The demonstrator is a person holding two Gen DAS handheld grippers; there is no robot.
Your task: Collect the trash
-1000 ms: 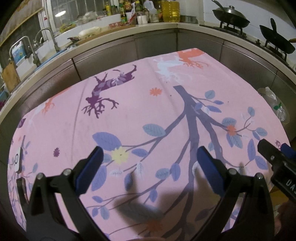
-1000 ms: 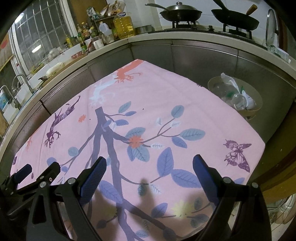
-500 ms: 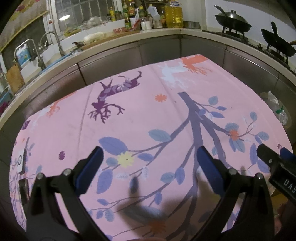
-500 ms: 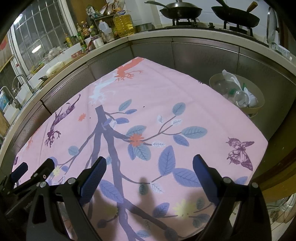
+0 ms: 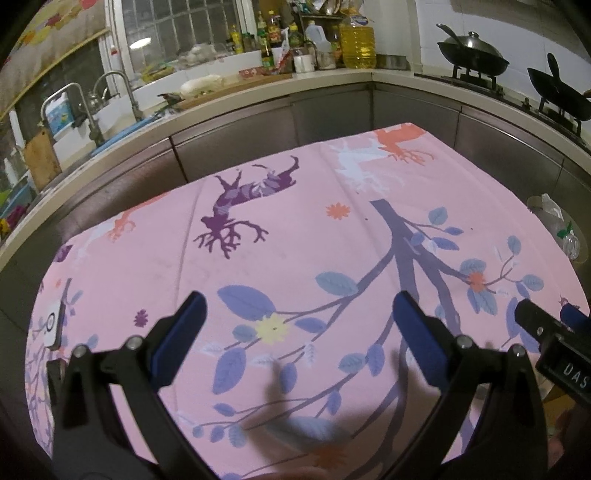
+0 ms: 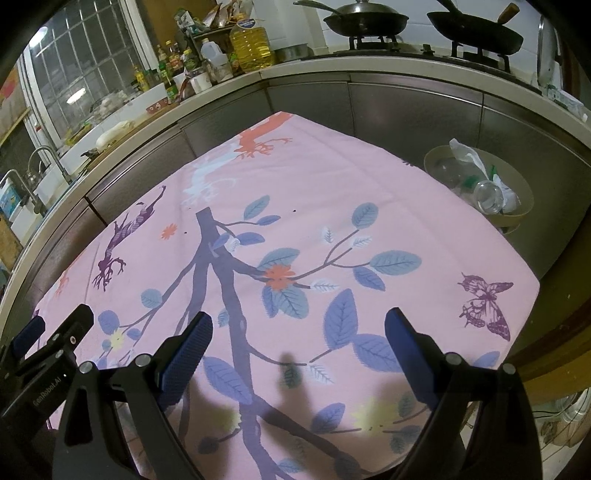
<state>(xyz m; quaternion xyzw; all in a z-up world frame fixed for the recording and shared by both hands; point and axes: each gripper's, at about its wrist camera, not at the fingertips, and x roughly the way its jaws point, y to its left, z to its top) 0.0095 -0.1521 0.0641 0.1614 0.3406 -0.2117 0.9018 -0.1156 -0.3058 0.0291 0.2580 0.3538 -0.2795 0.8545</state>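
A pink tablecloth with a printed tree and leaves (image 5: 295, 229) (image 6: 314, 206) covers the table; I see only the print on it. My left gripper (image 5: 297, 317) is open and empty above the near part of the cloth. My right gripper (image 6: 299, 332) is open and empty beside it, over the near right part. A beige waste bin (image 6: 436, 157) stands beyond the table's right edge, holding crumpled white paper and clear plastic bottles (image 6: 487, 192). The bin also shows at the right edge of the left wrist view (image 5: 535, 201).
A small white device (image 5: 51, 326) lies at the cloth's left edge. A grey kitchen counter (image 5: 258, 99) wraps around behind the table, with a sink and tap (image 5: 85, 107), oil bottles (image 5: 356, 40) and two black woks (image 6: 365, 18) on the stove.
Both grippers have drawn back and tilted up a little, so more of the counter and the far table edge shows. Both stay open and empty.
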